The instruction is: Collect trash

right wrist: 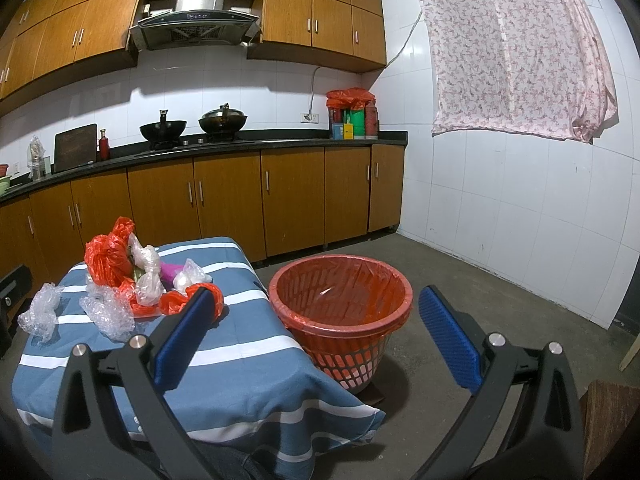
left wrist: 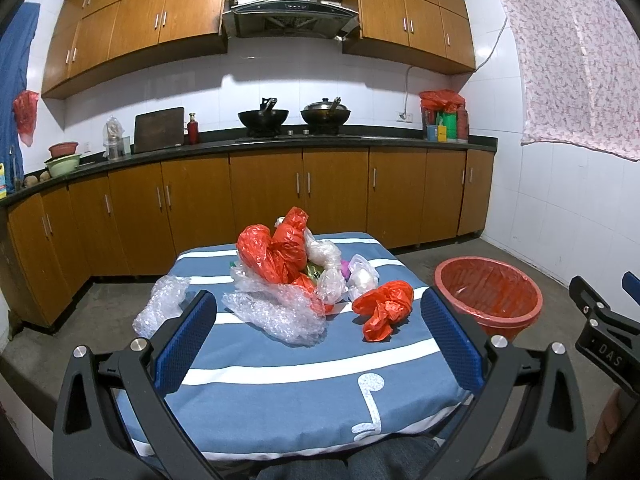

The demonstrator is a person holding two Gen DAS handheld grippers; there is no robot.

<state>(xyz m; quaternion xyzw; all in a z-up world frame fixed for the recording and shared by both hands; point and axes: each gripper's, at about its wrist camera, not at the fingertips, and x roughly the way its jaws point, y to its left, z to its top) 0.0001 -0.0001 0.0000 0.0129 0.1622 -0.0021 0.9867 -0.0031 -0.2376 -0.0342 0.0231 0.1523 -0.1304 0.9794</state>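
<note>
A heap of plastic trash lies on the blue-and-white striped table (left wrist: 280, 392): large red bags (left wrist: 276, 252), clear bubble wrap (left wrist: 280, 312), a loose clear wad (left wrist: 160, 304) at the left and a small crumpled red bag (left wrist: 384, 308) at the right. My left gripper (left wrist: 318, 312) is open, held above the near half of the table, short of the heap, nothing between its blue pads. My right gripper (right wrist: 314, 312) is open too, over the gap between the table (right wrist: 224, 364) and the red-lined basket (right wrist: 340, 316). The small red bag (right wrist: 176, 302) peeks behind its left finger.
The red basket (left wrist: 490, 300) stands on the concrete floor right of the table. Wooden cabinets (left wrist: 264, 196) and a dark counter with two woks (left wrist: 294, 116) run along the far wall. A tiled wall with a floral cloth (right wrist: 516, 52) is at right. Someone's lap is below the table.
</note>
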